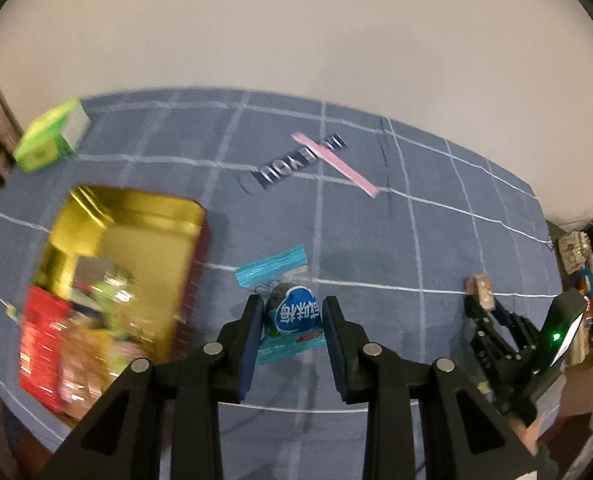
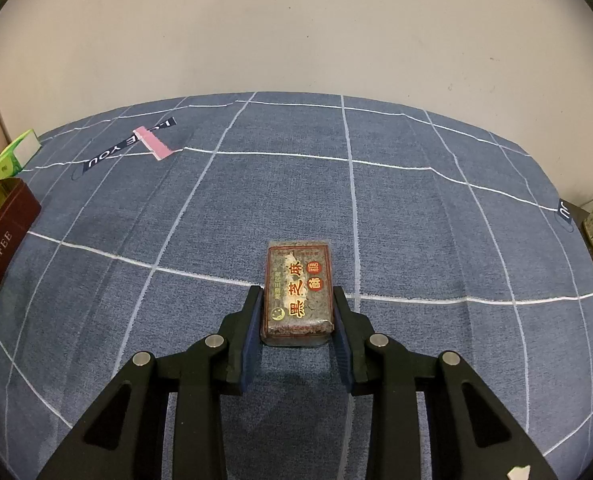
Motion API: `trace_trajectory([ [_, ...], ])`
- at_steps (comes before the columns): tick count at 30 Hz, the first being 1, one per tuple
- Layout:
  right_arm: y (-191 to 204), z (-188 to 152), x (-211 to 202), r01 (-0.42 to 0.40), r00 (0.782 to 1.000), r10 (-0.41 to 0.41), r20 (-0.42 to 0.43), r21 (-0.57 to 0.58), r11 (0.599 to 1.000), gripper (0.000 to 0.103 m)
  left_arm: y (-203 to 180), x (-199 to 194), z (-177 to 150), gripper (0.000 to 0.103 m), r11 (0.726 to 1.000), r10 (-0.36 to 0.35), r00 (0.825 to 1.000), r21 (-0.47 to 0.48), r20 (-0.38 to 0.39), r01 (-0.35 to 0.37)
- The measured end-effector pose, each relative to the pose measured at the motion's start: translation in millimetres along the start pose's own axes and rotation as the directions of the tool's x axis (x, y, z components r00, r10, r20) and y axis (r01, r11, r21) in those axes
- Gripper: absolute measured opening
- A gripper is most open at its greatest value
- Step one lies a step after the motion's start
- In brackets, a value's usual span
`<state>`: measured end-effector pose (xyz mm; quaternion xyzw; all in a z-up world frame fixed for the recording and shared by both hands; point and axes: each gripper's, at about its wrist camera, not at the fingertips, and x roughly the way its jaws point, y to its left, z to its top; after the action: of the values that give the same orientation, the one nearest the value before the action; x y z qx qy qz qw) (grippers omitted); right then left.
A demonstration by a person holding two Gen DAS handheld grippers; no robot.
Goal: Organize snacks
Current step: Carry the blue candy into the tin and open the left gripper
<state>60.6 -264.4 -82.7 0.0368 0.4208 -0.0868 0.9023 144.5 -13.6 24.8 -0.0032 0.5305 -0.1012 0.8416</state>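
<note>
- Blue checked tablecloth point(image 2: 416, 220) covers the table.
- Left gripper point(image 1: 292, 320) clamps a teal-wrapped round candy point(image 1: 292, 314), raised just right of the open gold-lined toffee tin point(image 1: 144, 220).
- Right gripper point(image 2: 297, 316) grips a clear-wrapped sesame cake block point(image 2: 298, 292) resting on the cloth, near centre.

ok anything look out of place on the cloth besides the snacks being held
One thing: a pink strip lies slantwise across the printed lettering on the blue checked cloth, away from the gold tin. I can't tell what it is. Nothing looks spilled or damaged.
</note>
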Motion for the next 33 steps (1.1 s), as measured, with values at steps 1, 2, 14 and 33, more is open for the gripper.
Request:
trace_trajectory([
  [1,0.1,0.0,0.0,0.000,1.000,0.000,0.000,0.000,1.000,0.030,6.1,-5.1,2.0,0.031,1.000,0.012,1.000,0.009,0.012,-0.012],
  [2,0.2,-0.1,-0.1,0.001,1.000,-0.001,0.000,-0.001,1.000,0.030,12.8,-9.7,3.8,0.031,1.000,0.025,0.999,0.017,0.022,-0.025],
  [14,-0.7,1.1,-0.1,0.004,1.000,-0.004,-0.001,-0.006,1.000,0.030,117.9,-10.1,17.7,0.031,0.978,0.205,0.979,0.049,0.001,-0.205],
  [33,-0.2,1.1,0.1,0.005,1.000,-0.005,-0.001,-0.007,1.000,0.030,157.8,43.7,18.1,0.031,0.947,0.308,0.947,0.125,-0.094,-0.295],
])
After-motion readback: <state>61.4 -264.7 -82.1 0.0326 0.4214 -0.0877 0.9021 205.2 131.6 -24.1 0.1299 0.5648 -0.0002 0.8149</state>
